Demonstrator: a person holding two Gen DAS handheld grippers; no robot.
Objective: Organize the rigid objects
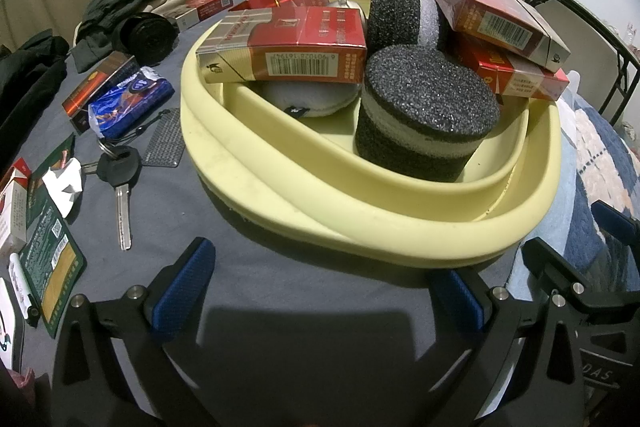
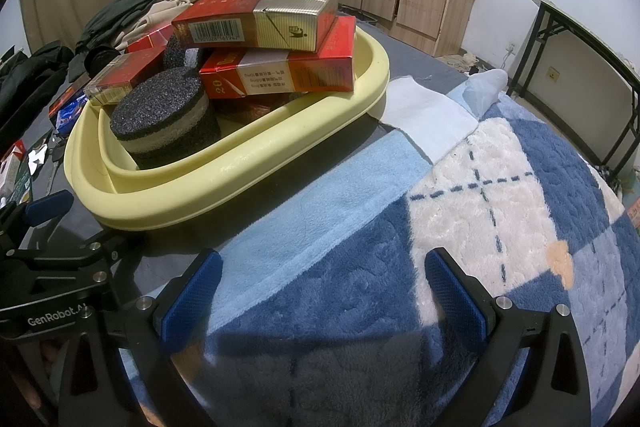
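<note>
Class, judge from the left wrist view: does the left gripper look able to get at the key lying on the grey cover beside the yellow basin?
Probably yes. The left gripper is open and empty, and the key lies exposed, nothing on top, left of the yellow basin.

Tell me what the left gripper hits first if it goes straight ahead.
The left gripper, open and empty, points at the yellow basin. It would most likely meet the basin's near rim first, before the black foam puck inside. If it rides above the rim, the puck comes first; height is unclear.
</note>
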